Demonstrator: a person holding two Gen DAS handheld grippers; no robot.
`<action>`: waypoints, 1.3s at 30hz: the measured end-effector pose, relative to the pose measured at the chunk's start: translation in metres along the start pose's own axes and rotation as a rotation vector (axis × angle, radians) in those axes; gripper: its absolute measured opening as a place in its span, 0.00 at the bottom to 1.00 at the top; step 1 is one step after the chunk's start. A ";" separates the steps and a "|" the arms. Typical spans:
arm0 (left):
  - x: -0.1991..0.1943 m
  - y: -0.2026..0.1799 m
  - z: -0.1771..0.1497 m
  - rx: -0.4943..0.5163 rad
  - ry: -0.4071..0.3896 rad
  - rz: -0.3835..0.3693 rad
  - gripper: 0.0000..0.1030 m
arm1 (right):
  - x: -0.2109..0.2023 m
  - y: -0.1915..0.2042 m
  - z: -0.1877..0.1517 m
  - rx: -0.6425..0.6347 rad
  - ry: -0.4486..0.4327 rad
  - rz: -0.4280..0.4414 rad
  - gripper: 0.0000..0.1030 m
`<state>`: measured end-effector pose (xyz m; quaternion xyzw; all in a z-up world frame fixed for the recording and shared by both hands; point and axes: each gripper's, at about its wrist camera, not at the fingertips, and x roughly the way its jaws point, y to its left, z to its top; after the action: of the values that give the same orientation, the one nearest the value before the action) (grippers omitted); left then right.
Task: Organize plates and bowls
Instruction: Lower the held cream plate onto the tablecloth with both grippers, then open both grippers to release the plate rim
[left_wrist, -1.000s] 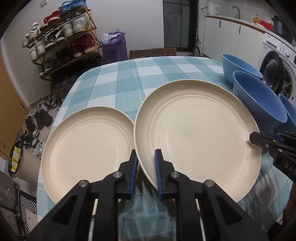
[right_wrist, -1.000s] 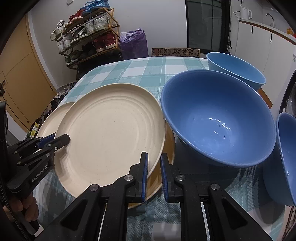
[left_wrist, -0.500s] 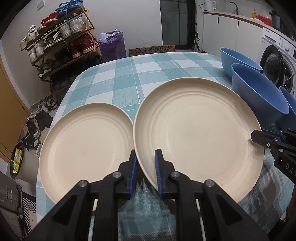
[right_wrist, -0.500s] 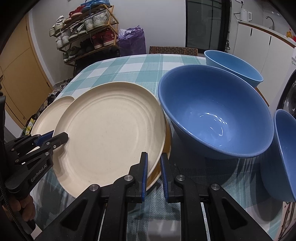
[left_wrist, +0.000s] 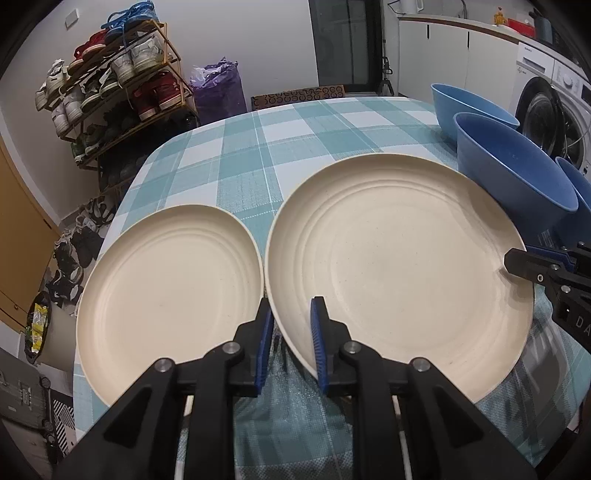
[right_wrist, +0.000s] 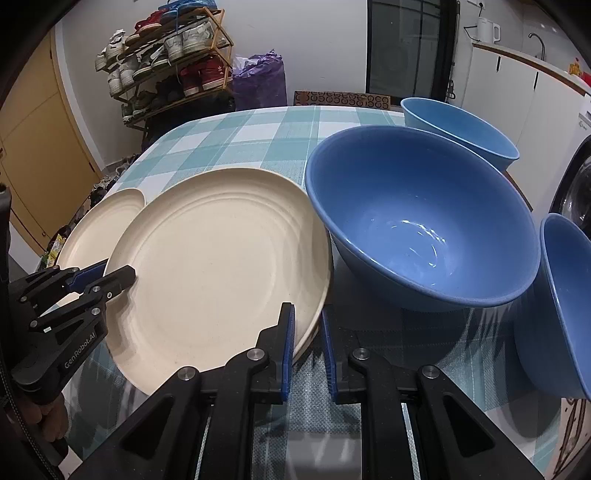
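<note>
A large cream plate (left_wrist: 399, 266) (right_wrist: 221, 266) hangs tilted just above the checked table (left_wrist: 277, 147), gripped at two spots on its rim. My left gripper (left_wrist: 291, 306) (right_wrist: 116, 271) holds the near-left rim between its blue pads, and its jaws are opening slightly. My right gripper (right_wrist: 307, 314) (left_wrist: 524, 254) is shut on the plate's right rim. A smaller cream plate (left_wrist: 170, 288) (right_wrist: 99, 229) lies flat on the table to the left, close beside the big one. Three blue bowls stand on the right: a middle one (right_wrist: 417, 229), a far one (right_wrist: 458, 129) and a near one (right_wrist: 565, 302).
The table's far half shows bare teal-checked cloth. Beyond it stand a shoe rack (left_wrist: 118, 92) and a purple bag (left_wrist: 218, 88). A washing machine (left_wrist: 554, 110) is at the right, past the bowls. A hand (right_wrist: 48, 417) grasps the left gripper's handle.
Both grippers keep hold of the large plate. The views have drifted only a little, and plates and bowls stand as before.
</note>
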<state>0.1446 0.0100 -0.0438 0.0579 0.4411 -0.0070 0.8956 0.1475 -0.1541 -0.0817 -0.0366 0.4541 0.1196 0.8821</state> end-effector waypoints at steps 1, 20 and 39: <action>0.000 0.000 0.000 0.003 0.003 0.002 0.17 | 0.000 0.000 0.000 0.000 -0.001 0.000 0.14; 0.004 -0.002 -0.002 0.003 0.011 -0.013 0.29 | 0.004 0.001 0.001 -0.019 0.007 -0.002 0.18; -0.009 0.010 -0.004 -0.044 -0.013 -0.042 0.50 | -0.008 0.009 0.001 -0.038 -0.031 0.050 0.63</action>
<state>0.1361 0.0204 -0.0380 0.0291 0.4364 -0.0164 0.8991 0.1418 -0.1466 -0.0740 -0.0400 0.4391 0.1508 0.8848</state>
